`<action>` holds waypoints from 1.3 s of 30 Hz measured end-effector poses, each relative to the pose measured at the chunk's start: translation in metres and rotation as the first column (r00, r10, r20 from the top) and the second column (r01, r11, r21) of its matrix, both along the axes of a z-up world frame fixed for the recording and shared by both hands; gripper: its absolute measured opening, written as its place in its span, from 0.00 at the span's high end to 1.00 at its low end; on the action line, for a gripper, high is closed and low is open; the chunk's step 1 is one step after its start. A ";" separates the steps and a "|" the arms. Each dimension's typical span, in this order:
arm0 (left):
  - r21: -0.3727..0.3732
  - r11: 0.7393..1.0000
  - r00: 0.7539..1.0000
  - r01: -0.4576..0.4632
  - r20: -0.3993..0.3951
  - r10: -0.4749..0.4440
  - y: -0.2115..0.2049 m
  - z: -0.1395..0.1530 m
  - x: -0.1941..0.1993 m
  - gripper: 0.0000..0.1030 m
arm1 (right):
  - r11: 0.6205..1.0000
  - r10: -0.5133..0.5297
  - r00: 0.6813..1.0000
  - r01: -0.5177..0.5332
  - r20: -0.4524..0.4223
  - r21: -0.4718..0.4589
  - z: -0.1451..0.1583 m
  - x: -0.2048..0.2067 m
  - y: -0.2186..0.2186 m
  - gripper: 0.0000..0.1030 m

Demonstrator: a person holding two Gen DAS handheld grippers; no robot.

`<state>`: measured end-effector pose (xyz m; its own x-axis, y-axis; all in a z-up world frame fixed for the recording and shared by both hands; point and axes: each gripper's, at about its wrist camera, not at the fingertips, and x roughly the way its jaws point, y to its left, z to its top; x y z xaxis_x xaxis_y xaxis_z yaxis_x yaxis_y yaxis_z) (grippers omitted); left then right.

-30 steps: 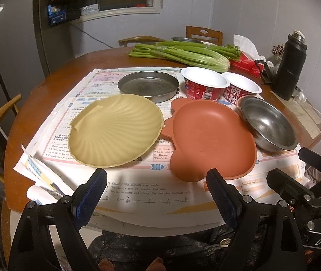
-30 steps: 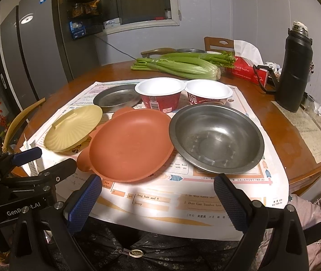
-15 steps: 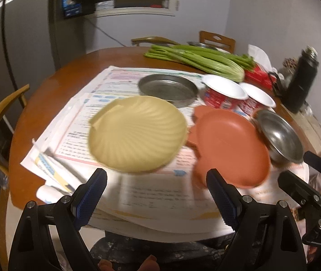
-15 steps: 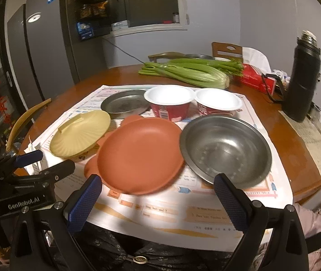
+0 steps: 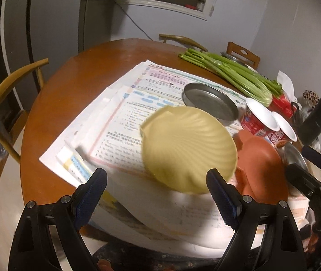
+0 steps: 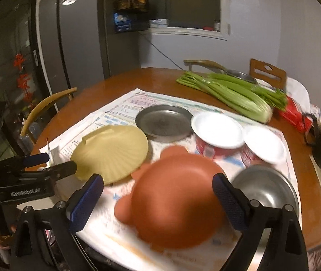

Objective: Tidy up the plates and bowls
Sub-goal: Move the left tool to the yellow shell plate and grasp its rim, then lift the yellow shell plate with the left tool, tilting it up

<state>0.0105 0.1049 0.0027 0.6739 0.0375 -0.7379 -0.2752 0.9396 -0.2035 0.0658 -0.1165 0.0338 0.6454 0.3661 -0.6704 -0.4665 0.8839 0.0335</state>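
A yellow shell-shaped plate (image 5: 188,148) lies on newspaper in front of my open, empty left gripper (image 5: 158,198); it also shows in the right wrist view (image 6: 113,152). An orange plate (image 6: 176,201) lies just ahead of my open, empty right gripper (image 6: 158,201) and shows in the left wrist view (image 5: 264,167). A steel bowl (image 6: 266,187) sits to its right. A flat steel dish (image 6: 164,122) and two white-and-red paper bowls (image 6: 217,131) (image 6: 264,143) stand behind. Neither gripper touches anything.
The newspaper (image 5: 119,115) covers a round wooden table (image 5: 70,94). Celery (image 6: 228,90) lies at the back, a black flask (image 5: 318,117) at the right. Wooden chairs (image 5: 4,94) stand around the table. A fridge (image 6: 74,33) is at the left.
Both grippers have risen and swung left, so the dishes shifted right and lower in both views. The dishes themselves have not moved. Both grippers stay open.
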 end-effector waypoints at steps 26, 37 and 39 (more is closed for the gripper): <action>-0.058 0.997 0.996 0.046 -0.080 -0.050 0.010 -0.020 0.039 0.41 | 0.974 0.184 0.973 -0.200 -0.142 -0.106 -0.043 0.084 0.075 0.45; -0.078 0.995 0.992 0.058 -0.105 -0.066 0.003 -0.030 0.046 0.63 | 0.963 0.220 0.959 -0.243 -0.178 -0.114 -0.059 0.096 0.087 0.55; -0.092 0.994 0.992 0.063 -0.104 -0.073 0.004 -0.030 0.047 0.63 | 0.963 0.217 0.959 -0.241 -0.180 -0.123 -0.062 0.097 0.089 0.56</action>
<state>0.0576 0.1086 -0.0277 0.5895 -0.0742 -0.8044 -0.2360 0.9365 -0.2594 0.1632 -0.0277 -0.0286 0.4327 0.3840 -0.8157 -0.6557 0.7550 0.0077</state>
